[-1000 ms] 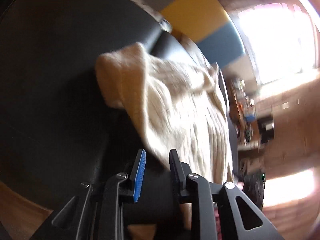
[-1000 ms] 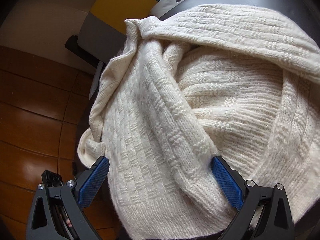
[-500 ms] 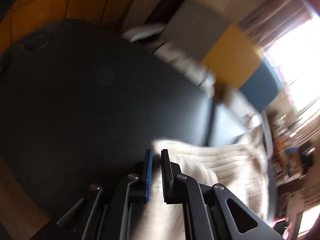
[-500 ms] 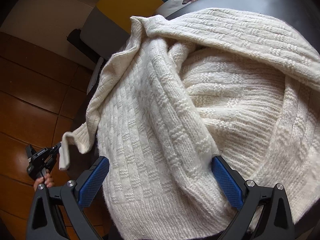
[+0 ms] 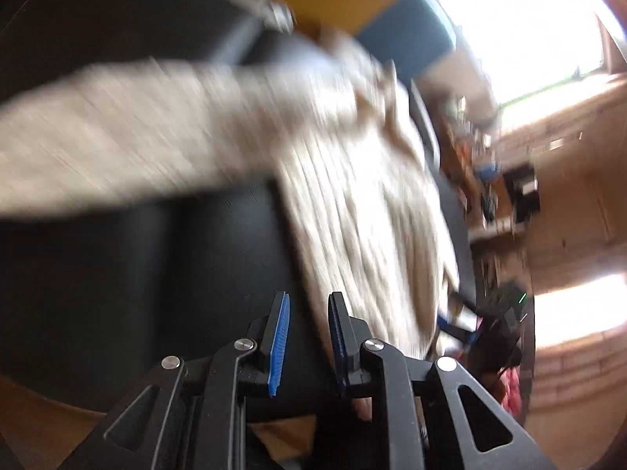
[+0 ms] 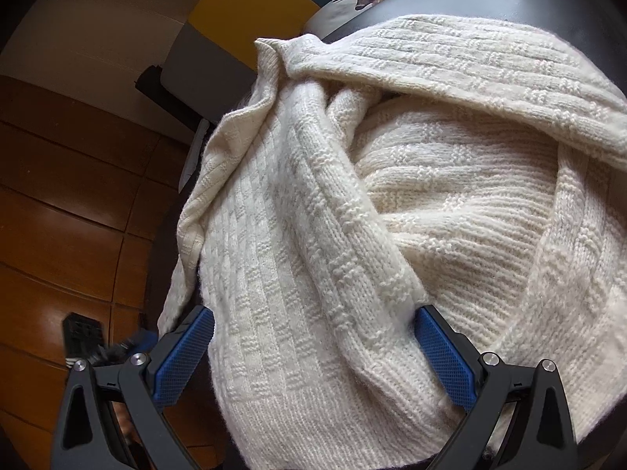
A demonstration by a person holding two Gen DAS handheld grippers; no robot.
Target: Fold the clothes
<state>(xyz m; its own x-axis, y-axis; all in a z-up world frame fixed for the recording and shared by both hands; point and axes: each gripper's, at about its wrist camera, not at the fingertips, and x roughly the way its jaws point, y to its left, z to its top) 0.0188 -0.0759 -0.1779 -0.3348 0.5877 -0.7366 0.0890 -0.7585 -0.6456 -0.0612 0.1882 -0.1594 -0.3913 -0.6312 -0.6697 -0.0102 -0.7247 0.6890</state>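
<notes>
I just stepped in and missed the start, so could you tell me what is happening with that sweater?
A person is folding a cream knit sweater on a dark table with a handheld gripper in each hand. The right gripper is wide open, straddling the sweater's near edge without pinching it. The left gripper stands beside the sweater with a narrow gap between its jaws and nothing in them. The left view is blurred. The sweater is bunched, not yet neatly folded.

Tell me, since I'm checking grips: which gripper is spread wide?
The right gripper: its blue pads stand far apart, straddling the cream sweater. The left gripper shows only a narrow gap, gripping nothing.
</notes>
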